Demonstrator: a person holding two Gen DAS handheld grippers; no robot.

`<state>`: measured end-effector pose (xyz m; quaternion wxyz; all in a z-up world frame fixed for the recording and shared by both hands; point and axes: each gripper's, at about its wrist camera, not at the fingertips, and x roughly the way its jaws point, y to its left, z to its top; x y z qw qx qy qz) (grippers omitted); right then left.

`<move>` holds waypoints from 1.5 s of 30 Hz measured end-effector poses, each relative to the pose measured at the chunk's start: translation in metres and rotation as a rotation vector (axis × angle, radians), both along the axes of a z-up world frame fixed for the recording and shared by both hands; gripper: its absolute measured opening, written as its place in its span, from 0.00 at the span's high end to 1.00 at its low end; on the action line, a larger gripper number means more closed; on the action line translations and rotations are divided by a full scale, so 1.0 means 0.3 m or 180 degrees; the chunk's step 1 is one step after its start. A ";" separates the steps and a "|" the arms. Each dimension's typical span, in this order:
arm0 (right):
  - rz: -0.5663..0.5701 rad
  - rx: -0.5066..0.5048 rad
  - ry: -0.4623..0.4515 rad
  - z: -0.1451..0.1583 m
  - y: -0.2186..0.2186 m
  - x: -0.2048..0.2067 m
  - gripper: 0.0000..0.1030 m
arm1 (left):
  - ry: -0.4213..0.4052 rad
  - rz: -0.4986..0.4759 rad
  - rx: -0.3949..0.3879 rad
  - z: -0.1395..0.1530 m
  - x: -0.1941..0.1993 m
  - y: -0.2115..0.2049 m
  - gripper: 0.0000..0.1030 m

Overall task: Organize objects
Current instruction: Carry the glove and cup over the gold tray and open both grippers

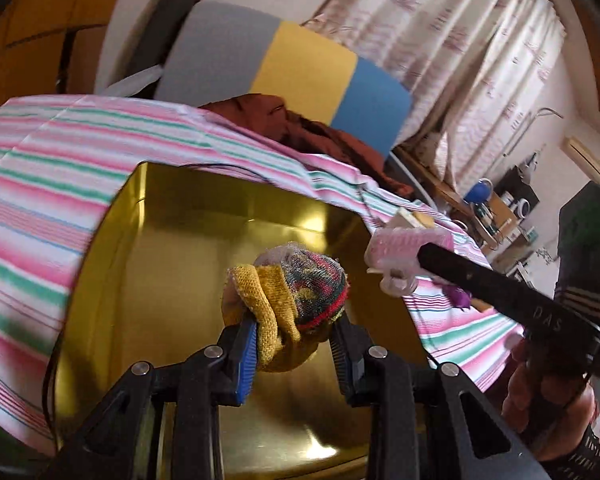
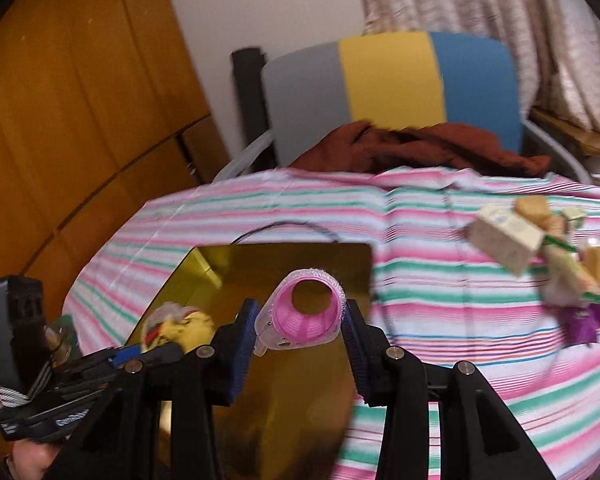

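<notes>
Two tools: knitted bundle (image 1: 296, 292), ribbed roller (image 2: 306, 312).

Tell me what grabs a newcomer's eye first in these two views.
The shiny gold tin sits open on the pink and green striped cloth, filling the middle of both views. Over it, the left gripper clamps a balled yellow and multicoloured sock, and the right gripper holds a pink hair roller. Behind stands a grey, yellow and blue chair.

Right gripper (image 2: 300, 322) clamps pink hair roller (image 2: 306, 318) over gold tin (image 2: 260, 264) on striped cloth (image 2: 440, 320). Left gripper (image 2: 140, 354) at lower left, holding knitted bundle (image 2: 180, 326). Small packets (image 2: 540, 252) heaped far right.
</notes>
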<state>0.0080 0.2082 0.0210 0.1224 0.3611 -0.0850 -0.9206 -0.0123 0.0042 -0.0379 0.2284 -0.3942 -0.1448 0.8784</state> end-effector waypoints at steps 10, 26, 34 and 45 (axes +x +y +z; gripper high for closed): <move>0.0012 0.0035 -0.0427 -0.144 -0.098 -0.111 0.59 | -0.0151 0.0217 -0.0209 -0.072 -0.059 -0.072 0.69; 0.0024 -0.0095 -0.0431 -0.161 -0.137 -0.126 0.35 | -0.0337 0.0338 -0.0281 -0.103 -0.110 -0.103 0.54; -0.0144 -0.0081 -0.0119 -0.073 -0.073 -0.050 0.26 | -0.0201 0.0398 -0.0435 -0.052 -0.102 -0.101 0.51; -0.0464 -0.0151 0.0015 -0.038 0.078 0.024 0.21 | -0.0109 0.0475 -0.0611 0.002 -0.066 -0.070 0.51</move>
